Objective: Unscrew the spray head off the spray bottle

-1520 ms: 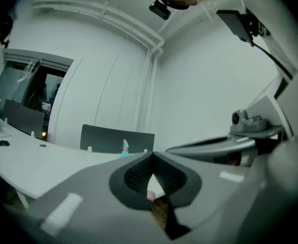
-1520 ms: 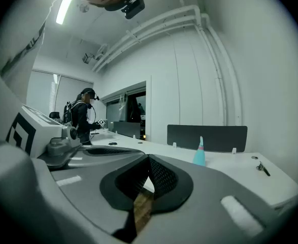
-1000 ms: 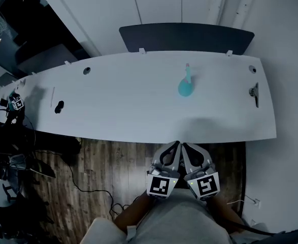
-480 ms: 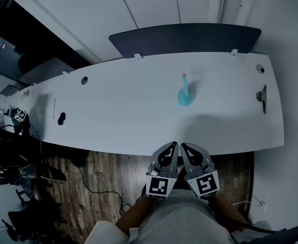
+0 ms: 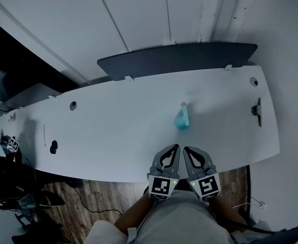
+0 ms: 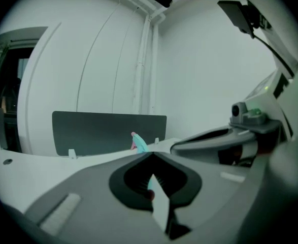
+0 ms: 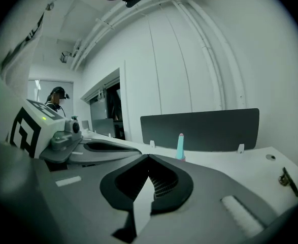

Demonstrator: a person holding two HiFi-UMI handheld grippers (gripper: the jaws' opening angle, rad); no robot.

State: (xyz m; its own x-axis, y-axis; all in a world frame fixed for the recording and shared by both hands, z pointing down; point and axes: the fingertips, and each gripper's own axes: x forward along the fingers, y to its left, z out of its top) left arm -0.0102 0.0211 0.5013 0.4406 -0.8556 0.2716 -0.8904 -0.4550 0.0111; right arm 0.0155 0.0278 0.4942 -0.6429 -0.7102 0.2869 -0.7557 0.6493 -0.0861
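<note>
A teal spray bottle [image 5: 181,118] with a pink-tipped spray head stands upright on the long white table [image 5: 113,136], right of its middle. Only its spray head [image 6: 138,143] shows above my left gripper's jaws, and it rises as a slim teal post [image 7: 180,146] beyond my right gripper's jaws. My left gripper [image 5: 173,149] and right gripper [image 5: 188,150] sit side by side at the table's near edge, short of the bottle. Both are shut with nothing between their jaws.
A dark panel [image 5: 174,57] lines the table's far edge. A small dark object [image 5: 53,147] lies at the left, and a metal fitting [image 5: 258,111] at the right end. Round cable holes [image 5: 73,105] dot the top. A person [image 7: 56,99] stands far off by a doorway.
Both grippers and the view have moved forward: the grippers were over the wooden floor and now reach the table's near edge. The bottle appears closer. The jaws stayed shut.
</note>
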